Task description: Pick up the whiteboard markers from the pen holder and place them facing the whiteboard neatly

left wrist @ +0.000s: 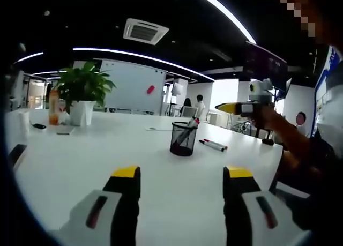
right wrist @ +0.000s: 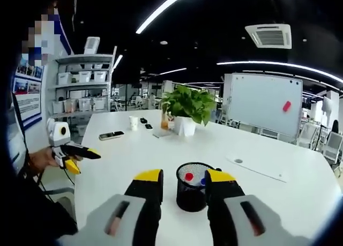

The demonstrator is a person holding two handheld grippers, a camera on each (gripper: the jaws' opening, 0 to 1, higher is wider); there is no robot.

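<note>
White table [left wrist: 107,149], whiteboard [left wrist: 134,88] beyond

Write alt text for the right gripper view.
The right gripper's yellow-tipped open jaws frame a black mesh pen holder with red- and blue-capped markers, on a white table. Beyond stand a potted green plant and a whiteboard; the left gripper shows at left.

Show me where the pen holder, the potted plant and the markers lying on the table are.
pen holder [left wrist: 183,139], left gripper view, on its black mesh wall.
potted plant [right wrist: 187,104], right gripper view, on its green leaves.
markers lying on the table [left wrist: 213,144], left gripper view, on their middle, right of the holder.
</note>
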